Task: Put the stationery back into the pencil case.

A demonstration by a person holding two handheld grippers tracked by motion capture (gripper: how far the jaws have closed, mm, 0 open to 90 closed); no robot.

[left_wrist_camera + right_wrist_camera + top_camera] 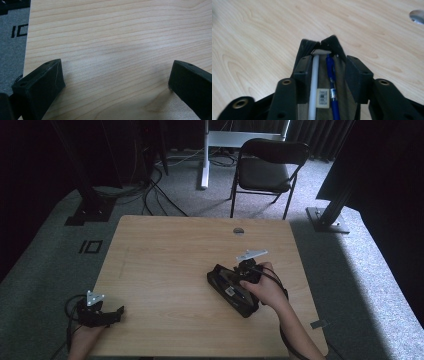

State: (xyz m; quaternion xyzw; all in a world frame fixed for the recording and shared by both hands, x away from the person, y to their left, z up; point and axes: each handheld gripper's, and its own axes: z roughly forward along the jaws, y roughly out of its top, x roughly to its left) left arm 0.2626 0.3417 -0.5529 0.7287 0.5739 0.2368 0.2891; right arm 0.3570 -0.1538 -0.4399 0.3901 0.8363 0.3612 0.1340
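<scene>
The desk (165,265) carries a black pencil case (231,290) right of centre, toward my near edge; a grey round fitting (238,231) sits in the desk top near the far edge. Beyond the desk stands a black folding chair (265,170) on grey carpet.

High view: my right gripper (235,282) lies over the pencil case, my hand on top of it, and my hand hides whether the pads touch the case. My left gripper (117,312) rests at the desk's near-left corner, well apart from the case.

Right gripper view: my fingers (303,72) stand part open on either side of the open case (322,47). The pads lie just beside its walls; I cannot tell whether they press. Inside lie a white pen (314,82), a blue pen (332,82) and a small barcode label (323,98) between them.

Left gripper view: my fingers (47,80) stand wide apart with bare wood between them.
</scene>
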